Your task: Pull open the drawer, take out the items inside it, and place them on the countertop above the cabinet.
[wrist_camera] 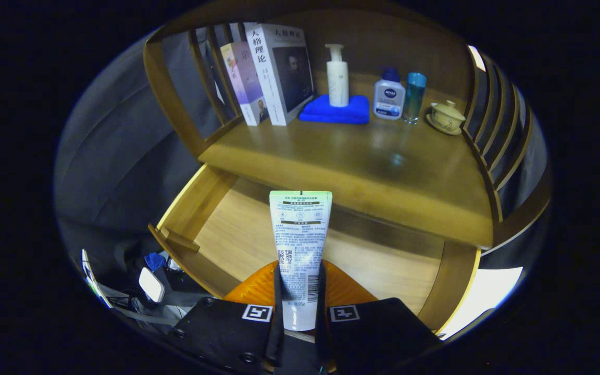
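Note:
My gripper (300, 302) is shut on a white tube with a green crimped end (300, 234); both black fingers (277, 307) press its lower sides. The tube stands upright between them, over the pulled-open wooden drawer (237, 229). The drawer's pale floor shows on both sides of the tube. Beyond and above the drawer lies the wooden countertop (352, 156). Orange parts of the gripper body sit behind the tube's base.
On the countertop's back stand two books (274, 73), a white pump bottle (337, 75) on a folded blue cloth (336, 112), a squat white-and-blue bottle (388, 96), a teal tumbler (414, 96) and a lidded cup on a saucer (446, 117). Slatted wooden rails flank the counter. Clutter lies on the floor beside the drawer.

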